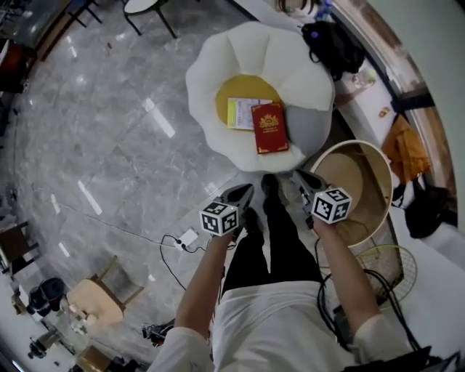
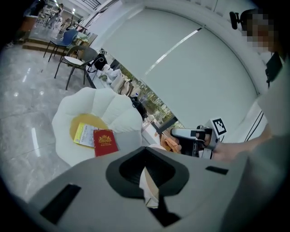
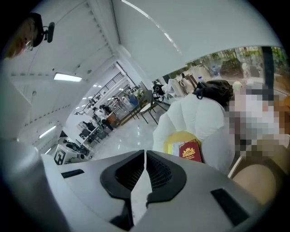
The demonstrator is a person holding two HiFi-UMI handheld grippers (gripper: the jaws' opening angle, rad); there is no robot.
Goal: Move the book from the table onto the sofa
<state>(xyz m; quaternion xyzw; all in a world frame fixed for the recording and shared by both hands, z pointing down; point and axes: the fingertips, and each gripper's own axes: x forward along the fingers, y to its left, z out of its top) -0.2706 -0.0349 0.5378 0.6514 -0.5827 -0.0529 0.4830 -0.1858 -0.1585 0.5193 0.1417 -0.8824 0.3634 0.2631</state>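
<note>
The book [image 1: 269, 128] lies on the sofa [image 1: 218, 73], off the table [image 1: 356, 178], and the left gripper [image 1: 243, 193] and right gripper [image 1: 306, 179] hang empty, jaws together, so the task looks done.

Glossy grey marble floor [image 1: 109, 145], dark-framed chairs [image 2: 72, 61] beyond, white wall [image 2: 181, 68], bright ceiling strip light [image 3: 67, 77]

The red book [image 1: 269, 128] covers the right part of a yellow-and-white paper [image 1: 242, 113], and together they hide the middle of the yellow cushion [image 1: 236, 91] on the sofa [image 1: 211, 73]. The gold print on the book's cover is too small to read. At the far edge of the head view a chair [image 1: 147, 10] is cut off, leaving only its legs and seat rim.
</note>
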